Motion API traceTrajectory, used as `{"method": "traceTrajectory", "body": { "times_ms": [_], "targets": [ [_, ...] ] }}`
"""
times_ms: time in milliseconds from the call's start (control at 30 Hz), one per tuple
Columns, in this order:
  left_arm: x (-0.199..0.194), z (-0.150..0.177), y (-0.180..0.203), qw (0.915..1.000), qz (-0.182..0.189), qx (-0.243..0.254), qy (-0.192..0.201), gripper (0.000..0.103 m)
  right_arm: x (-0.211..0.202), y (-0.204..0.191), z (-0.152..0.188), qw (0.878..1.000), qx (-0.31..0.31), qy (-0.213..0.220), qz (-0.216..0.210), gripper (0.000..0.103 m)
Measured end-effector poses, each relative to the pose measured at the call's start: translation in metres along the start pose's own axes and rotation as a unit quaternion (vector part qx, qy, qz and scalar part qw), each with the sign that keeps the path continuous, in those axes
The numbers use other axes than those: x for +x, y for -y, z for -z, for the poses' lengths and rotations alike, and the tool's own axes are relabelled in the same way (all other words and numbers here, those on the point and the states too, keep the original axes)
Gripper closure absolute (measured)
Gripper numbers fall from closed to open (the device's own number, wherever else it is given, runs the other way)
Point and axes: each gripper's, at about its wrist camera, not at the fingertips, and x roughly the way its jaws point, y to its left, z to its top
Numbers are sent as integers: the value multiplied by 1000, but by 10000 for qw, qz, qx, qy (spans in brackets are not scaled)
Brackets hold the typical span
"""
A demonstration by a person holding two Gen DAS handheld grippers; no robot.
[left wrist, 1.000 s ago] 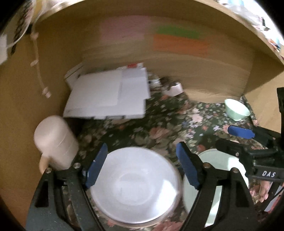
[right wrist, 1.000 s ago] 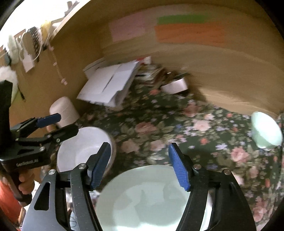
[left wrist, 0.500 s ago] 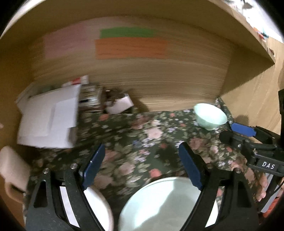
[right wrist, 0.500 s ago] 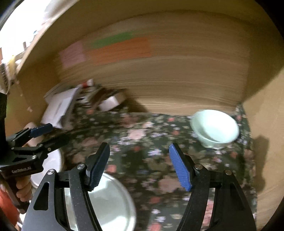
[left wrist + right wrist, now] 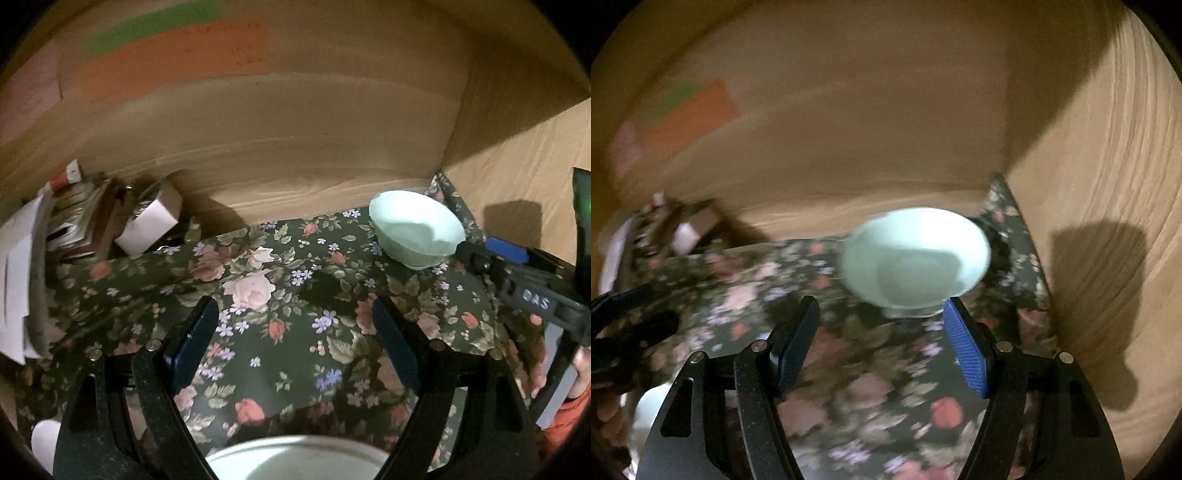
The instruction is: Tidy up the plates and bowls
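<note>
A pale green bowl stands upright on the flowered cloth in the back right corner of the wooden alcove. My right gripper is open just in front of the bowl, its blue pads short of the bowl's foot with nothing between them. My left gripper is open over bare cloth, to the left of the bowl. A pale plate's rim shows below the left gripper. The right gripper's tips reach toward the bowl in the left wrist view.
Papers, a stack of books and a small white box crowd the back left. Wooden walls close the back and the right side. A white dish edge sits at the lower left.
Both grippers have swung to the right across the cloth. The white bowl and the plate slid out below them, and the green bowl has come close in front of the right gripper.
</note>
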Motion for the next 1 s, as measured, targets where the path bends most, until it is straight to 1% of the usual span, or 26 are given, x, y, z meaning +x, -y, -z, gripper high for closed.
{"method": "traceTrajectory", "body": {
  "times_ms": [100,300,400,467,533,600,667,733,867,1000],
  "targets": [
    [16,0,1,9999,15,-46,-136,18,22,15,-3,9995,206,-192,128,37],
    [29,2,0,9997,-49,-42,-230,18,47,34,-8,9975,551,-409,150,37],
    [33,3,-2,9996,-24,-75,-271,17,54,38,-8,9969,597,-499,120,37],
    [36,3,-2,9996,-6,-73,-275,18,57,39,-7,9964,615,-577,21,46],
    [36,2,-1,9996,18,-62,-272,18,62,42,-7,9955,656,-679,-40,50],
    [36,2,0,9996,57,-53,-269,18,64,41,-5,9955,617,-717,10,52],
    [36,2,1,9996,90,-44,-257,18,61,39,-5,9962,456,-731,146,60],
    [35,2,2,9996,117,-38,-247,17,59,37,-2,9963,330,-781,129,69],
    [35,2,4,9996,139,-67,-252,17,49,31,4,9959,160,-881,-85,78],
    [35,3,3,9993,151,-145,-301,18,37,18,12,9949,-55,-956,-300,81]
  ]
}}
